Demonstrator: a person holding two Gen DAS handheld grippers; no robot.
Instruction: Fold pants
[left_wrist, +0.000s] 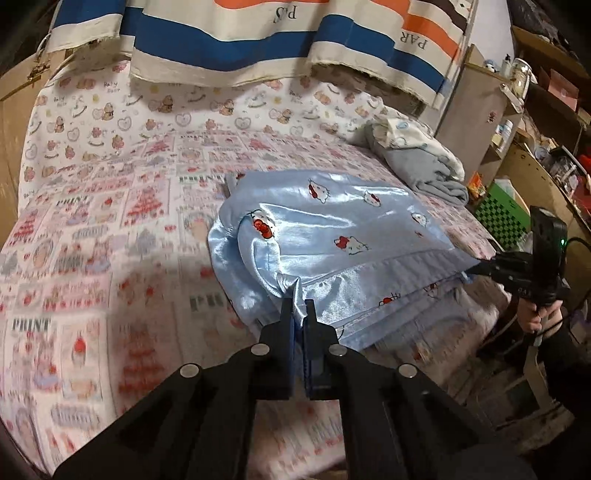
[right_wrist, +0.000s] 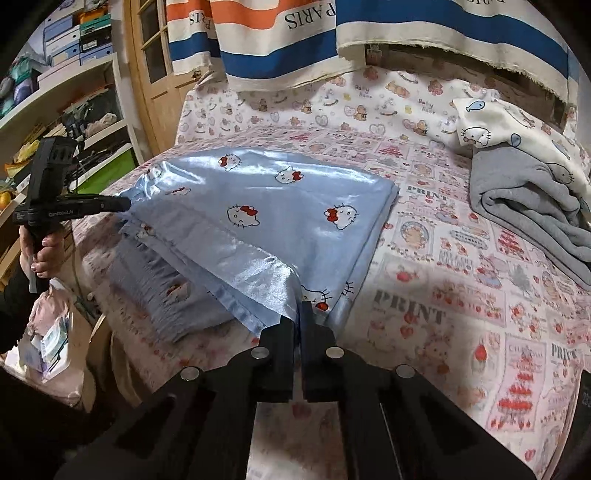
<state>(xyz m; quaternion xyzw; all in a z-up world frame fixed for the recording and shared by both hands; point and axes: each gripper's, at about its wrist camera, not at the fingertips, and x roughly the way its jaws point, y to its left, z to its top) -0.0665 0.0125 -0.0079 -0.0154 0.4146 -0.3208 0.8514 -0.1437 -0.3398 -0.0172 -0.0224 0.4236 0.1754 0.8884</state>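
We see one pair of pants, pale blue satin printed with cat faces and red bows, lying folded on the bed. It sits toward the bed's near edge, closer to the right-hand side as the left wrist camera sees it. Its hemmed near edge runs along the bed's near edge and is lifted slightly at both ends, and under it we can make out at least one further layer of the same cloth. The folded shape looks nearly as deep as it is wide, so we cannot name its long axis with confidence.

We count two grippers. The left gripper is clenched on a bunched corner of the pants at the left end of that near edge; cloth puckers up between its two black fingers. The right gripper is likewise clamped on the opposite end of the near edge, satin running into the narrow slot between its fingers. Each is carried by one hand wrapped round a black grip.

Beyond the pants, at the bed's far right corner, lies one crumpled grey and white garment. One striped cloth in orange, blue and cream hangs over the bed's far edge.
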